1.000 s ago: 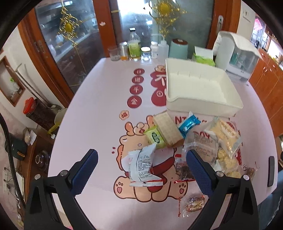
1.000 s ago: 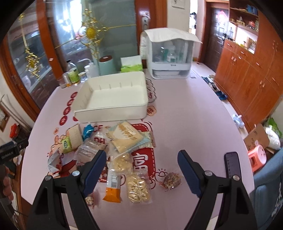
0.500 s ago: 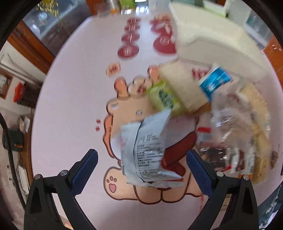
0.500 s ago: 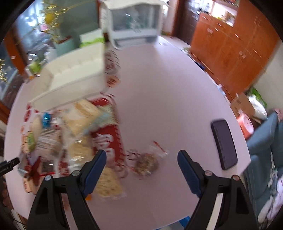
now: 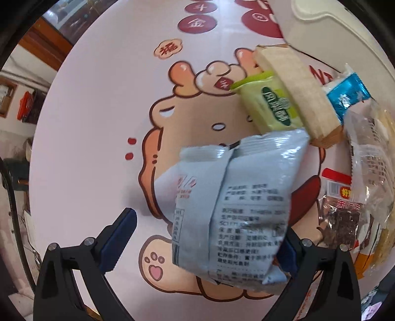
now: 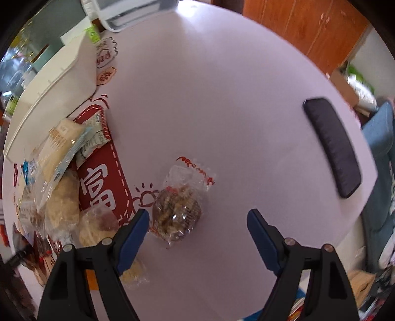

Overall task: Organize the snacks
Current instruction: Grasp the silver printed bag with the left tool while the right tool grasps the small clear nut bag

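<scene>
In the left wrist view my left gripper (image 5: 205,237) is open, low over the table, its fingers on either side of a pale blue snack packet (image 5: 234,202) without touching it. Behind the packet lie a green packet (image 5: 269,106), a wrapped sandwich (image 5: 298,91) and a blue-wrapped snack (image 5: 345,96). The white bin's (image 5: 328,32) wall shows at the top right. In the right wrist view my right gripper (image 6: 197,227) is open, close above a clear bag of nut snack (image 6: 176,212), which sits just inside its left finger. The white bin (image 6: 56,93) stands at the left.
A pile of clear-wrapped snacks (image 6: 56,187) lies left of the right gripper. A dark phone (image 6: 332,145) lies near the table's right edge. More wrapped snacks (image 5: 365,187) lie right of the left gripper. A white appliance (image 6: 128,12) stands at the back.
Both grippers have dropped toward the table. The left one now straddles the pale blue packet; the right one has come down over the clear nut bag. Both stay open.
</scene>
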A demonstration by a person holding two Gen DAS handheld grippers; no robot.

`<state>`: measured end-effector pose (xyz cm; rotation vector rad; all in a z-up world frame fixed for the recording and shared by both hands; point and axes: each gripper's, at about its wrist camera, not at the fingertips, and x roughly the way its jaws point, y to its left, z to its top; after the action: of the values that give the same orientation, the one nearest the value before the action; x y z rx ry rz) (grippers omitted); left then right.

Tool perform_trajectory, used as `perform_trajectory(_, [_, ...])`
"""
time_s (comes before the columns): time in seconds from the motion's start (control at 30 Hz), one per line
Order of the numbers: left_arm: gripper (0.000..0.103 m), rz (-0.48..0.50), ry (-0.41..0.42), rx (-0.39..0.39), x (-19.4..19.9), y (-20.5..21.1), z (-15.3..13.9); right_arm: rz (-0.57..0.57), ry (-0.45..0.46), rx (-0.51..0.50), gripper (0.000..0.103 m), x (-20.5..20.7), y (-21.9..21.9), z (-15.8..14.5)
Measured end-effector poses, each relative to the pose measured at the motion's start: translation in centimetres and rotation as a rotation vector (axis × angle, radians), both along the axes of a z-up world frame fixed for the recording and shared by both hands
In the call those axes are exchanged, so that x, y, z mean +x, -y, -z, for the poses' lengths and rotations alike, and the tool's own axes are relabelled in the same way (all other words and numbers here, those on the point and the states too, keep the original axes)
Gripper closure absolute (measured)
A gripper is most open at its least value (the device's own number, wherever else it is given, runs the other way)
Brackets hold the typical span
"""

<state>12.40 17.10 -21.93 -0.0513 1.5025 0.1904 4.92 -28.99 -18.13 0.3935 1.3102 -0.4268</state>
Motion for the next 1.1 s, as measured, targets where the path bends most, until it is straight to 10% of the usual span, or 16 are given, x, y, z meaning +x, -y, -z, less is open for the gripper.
perform_trajectory(0.23, [0.005,-0.042,0.006,-0.027,-1.0,-1.1,1.0,-0.016,-0.04,0.066,0.036,2.0,-0.1,2.4])
perform_trajectory(0.37, [0.025,-0.034,0.029,-0.049,-1.7,0.0,0.3,-0.055,-0.06,0.048,0.058,2.9,-1.0,2.8])
perform_trajectory(0.63, [0.056,-0.005,0.069,-0.033,-2.3,1.8,-1.6,-0.125,-0.067,0.043,0.062,3.4,-2.4,2.6])
perform_trajectory(1.1, [0.057,0.087,0.308,-0.112,-4.8,7.9,-12.7,-0.337,0.073,0.049,0.062,2.1,-8.2,-4.4])
